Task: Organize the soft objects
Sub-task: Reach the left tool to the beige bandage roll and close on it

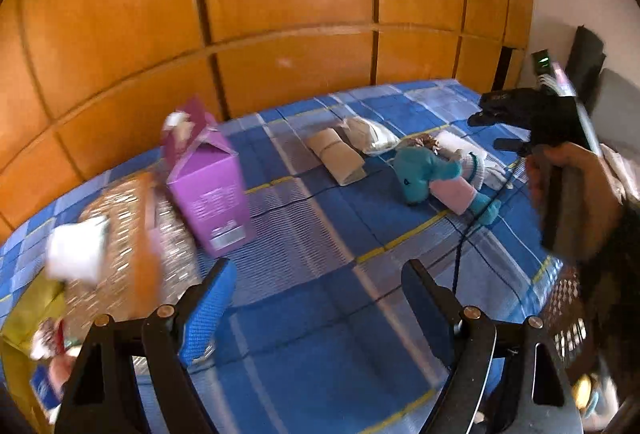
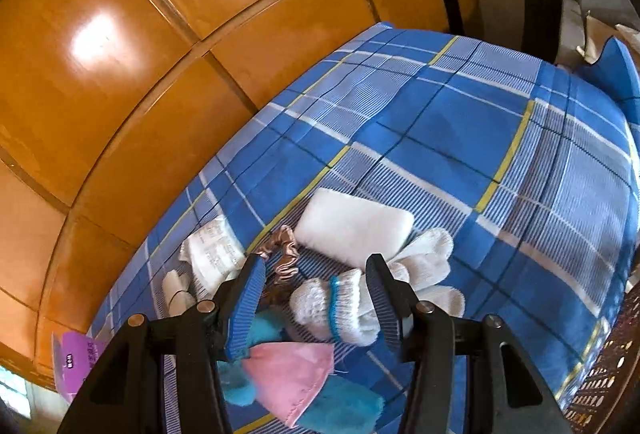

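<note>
On the blue plaid bedspread (image 2: 460, 121), a white knitted glove (image 2: 340, 308) was found between the parted fingers of the right gripper (image 2: 316, 290), pads not seen pressing it. A teal plush toy (image 2: 280, 374) lay just beside. The left gripper (image 1: 320, 298) was held wide apart, empty.

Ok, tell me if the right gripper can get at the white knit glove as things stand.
Probably yes. The right gripper hangs over the white knit glove with open jaws straddling its cuff; nothing covers it, though the teal plush toy lies close beside.
</note>
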The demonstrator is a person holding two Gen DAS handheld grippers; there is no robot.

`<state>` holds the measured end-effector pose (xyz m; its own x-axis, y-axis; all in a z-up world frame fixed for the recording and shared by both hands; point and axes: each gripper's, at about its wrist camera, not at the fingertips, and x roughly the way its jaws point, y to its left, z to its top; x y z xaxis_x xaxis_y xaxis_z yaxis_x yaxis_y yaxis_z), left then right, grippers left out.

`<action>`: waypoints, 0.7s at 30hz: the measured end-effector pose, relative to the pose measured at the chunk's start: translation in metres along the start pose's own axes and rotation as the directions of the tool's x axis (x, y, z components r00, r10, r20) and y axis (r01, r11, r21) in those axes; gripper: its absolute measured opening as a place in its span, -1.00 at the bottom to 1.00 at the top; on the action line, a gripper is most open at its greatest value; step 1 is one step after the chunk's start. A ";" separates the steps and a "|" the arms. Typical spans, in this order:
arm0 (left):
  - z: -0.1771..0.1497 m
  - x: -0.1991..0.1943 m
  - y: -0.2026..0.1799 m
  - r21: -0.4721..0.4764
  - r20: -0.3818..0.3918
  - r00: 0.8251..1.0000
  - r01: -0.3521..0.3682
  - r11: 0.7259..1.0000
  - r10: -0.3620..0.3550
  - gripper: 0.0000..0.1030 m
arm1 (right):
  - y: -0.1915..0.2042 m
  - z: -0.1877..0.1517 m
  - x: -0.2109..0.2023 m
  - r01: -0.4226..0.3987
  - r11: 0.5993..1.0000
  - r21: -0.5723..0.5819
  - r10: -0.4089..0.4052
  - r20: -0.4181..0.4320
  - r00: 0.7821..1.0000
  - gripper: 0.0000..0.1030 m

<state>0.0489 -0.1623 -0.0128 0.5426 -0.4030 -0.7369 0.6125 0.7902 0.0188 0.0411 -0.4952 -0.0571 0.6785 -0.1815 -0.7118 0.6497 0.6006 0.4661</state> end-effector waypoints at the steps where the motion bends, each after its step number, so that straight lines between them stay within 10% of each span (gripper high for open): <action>1: 0.007 0.011 -0.004 -0.001 -0.012 1.000 0.003 1.000 -0.003 0.65 | 0.001 0.000 0.001 -0.005 1.000 0.000 0.005 -0.003 1.000 0.03; 21: 0.113 0.195 -0.013 -0.153 -0.172 0.985 -0.002 0.988 -0.024 0.54 | 0.016 -0.006 0.011 -0.131 0.991 -0.031 0.128 -0.091 0.988 0.03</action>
<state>0.2117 -0.3028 -0.0801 0.4208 -0.3367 -0.8423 0.5158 0.8527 -0.0832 0.0565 -0.4826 -0.0606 0.7219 -0.0319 -0.6913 0.5444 0.6428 0.5388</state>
